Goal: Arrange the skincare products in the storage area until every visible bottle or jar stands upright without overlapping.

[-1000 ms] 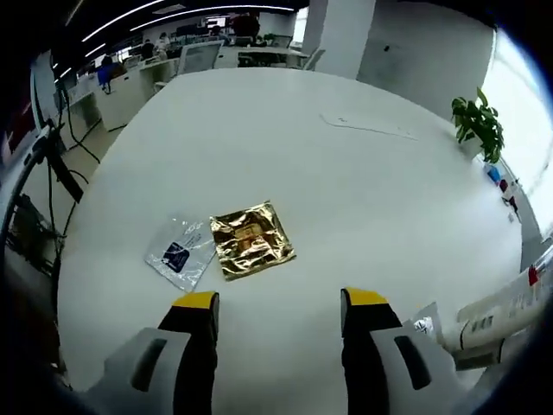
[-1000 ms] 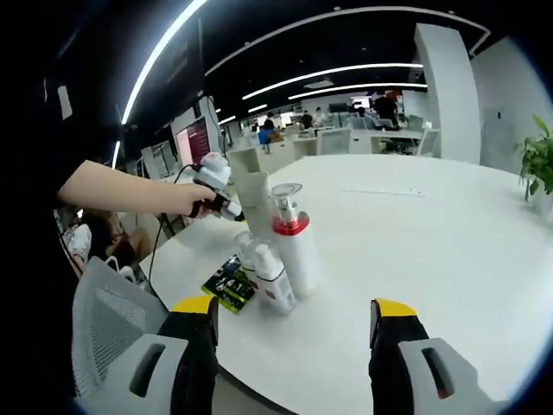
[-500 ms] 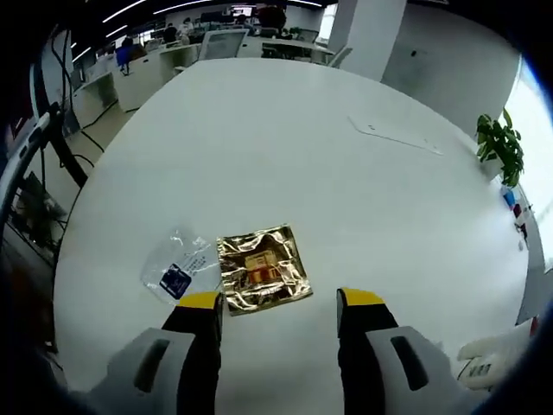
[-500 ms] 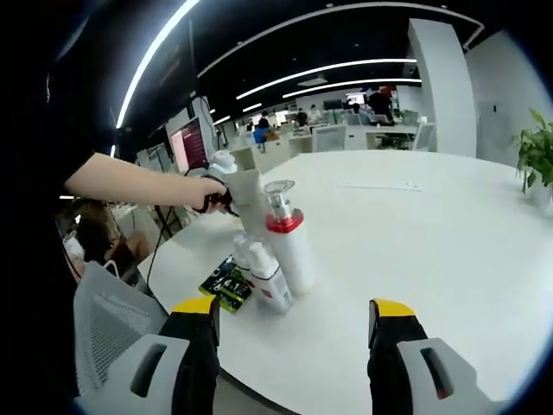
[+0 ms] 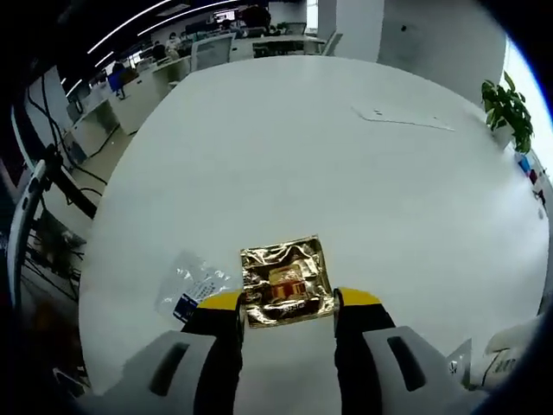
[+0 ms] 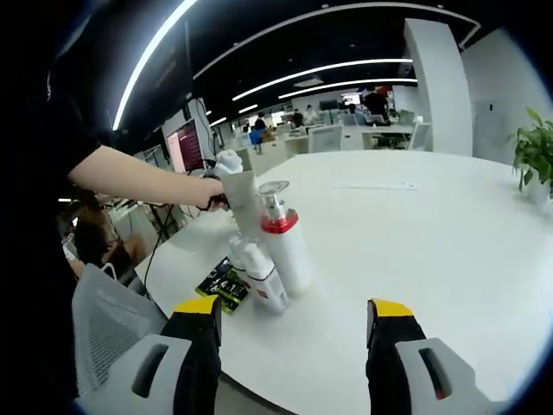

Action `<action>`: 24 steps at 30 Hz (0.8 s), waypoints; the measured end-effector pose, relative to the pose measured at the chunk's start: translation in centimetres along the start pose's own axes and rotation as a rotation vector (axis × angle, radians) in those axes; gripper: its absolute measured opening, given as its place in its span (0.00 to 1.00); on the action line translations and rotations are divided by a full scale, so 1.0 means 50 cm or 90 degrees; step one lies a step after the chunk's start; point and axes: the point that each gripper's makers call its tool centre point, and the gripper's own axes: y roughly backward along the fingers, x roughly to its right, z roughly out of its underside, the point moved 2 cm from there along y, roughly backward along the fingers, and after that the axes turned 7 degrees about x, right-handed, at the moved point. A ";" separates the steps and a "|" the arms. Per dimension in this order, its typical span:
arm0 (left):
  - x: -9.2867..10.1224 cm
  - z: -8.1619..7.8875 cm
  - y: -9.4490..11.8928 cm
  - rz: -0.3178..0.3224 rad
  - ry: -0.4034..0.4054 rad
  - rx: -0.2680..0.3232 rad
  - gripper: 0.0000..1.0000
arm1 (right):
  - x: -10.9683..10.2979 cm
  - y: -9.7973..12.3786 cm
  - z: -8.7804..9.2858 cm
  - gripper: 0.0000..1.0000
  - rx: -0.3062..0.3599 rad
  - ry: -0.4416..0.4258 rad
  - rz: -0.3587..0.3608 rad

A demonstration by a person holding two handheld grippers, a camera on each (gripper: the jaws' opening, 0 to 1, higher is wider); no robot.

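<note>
In the left gripper view a crinkled gold sachet lies flat on the white table. My left gripper is open, its yellow-tipped jaws standing either side of the sachet's near edge. A clear packet with a blue label lies just left of it. In the right gripper view a tall white pump bottle with a red collar stands upright beside a small white bottle and a white tube. A green-black sachet lies flat by them. My right gripper is open and empty, short of the group.
A person's forearm reaches in from the left toward the bottles. A mesh chair back stands at the table's near edge. A sheet of paper lies far across the table. A potted plant stands at the right.
The left gripper has moved forward and down onto the gold sachet, which now sits between its jaw tips. The right view has barely shifted; the forearm edged toward the bottles.
</note>
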 end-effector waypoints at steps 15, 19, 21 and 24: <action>0.008 0.005 0.068 0.050 -0.028 0.023 0.37 | -0.002 -0.004 0.001 0.73 -0.002 0.013 -0.011; 0.014 0.001 0.090 0.100 -0.055 0.044 0.37 | -0.001 -0.005 0.003 0.73 0.001 0.021 -0.014; 0.021 0.003 0.108 0.131 -0.068 0.056 0.37 | -0.001 -0.005 0.003 0.73 0.001 0.022 -0.016; 0.026 0.004 0.135 0.163 -0.096 0.069 0.37 | -0.005 -0.005 0.003 0.73 0.002 0.024 -0.025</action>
